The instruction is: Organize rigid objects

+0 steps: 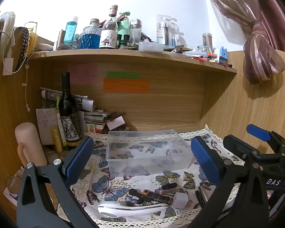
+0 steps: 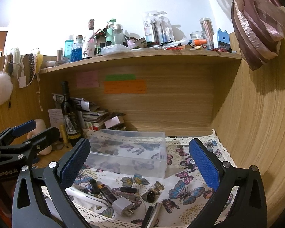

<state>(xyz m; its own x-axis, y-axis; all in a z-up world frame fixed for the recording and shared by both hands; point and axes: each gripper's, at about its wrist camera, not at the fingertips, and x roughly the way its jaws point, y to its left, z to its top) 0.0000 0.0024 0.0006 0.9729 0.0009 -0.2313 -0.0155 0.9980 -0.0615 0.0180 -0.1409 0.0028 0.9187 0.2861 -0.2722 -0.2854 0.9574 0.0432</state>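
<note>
An empty clear plastic box [image 1: 148,150] stands on the butterfly cloth [image 1: 112,188]; it also shows in the right wrist view [image 2: 129,152]. Small rigid items lie on the cloth in front of it: a white handle-shaped device [image 1: 131,208], a white plug adapter [image 1: 180,199] [image 2: 122,205], a dark brown tube [image 1: 157,195] [image 2: 106,190], a small black stick [image 1: 169,186] [image 2: 128,190] and a black cap [image 2: 150,196]. My left gripper [image 1: 142,163] is open and empty above these items. My right gripper [image 2: 140,165] is open and empty, to the right of the left one [image 2: 22,136].
A dark wine bottle [image 1: 68,114], a pale pink cylinder [image 1: 28,142] and stacked papers [image 1: 93,114] stand at the back left. A cluttered wooden shelf [image 1: 133,57] runs overhead. A wooden side wall [image 2: 256,123] and a tied curtain [image 1: 260,57] are on the right.
</note>
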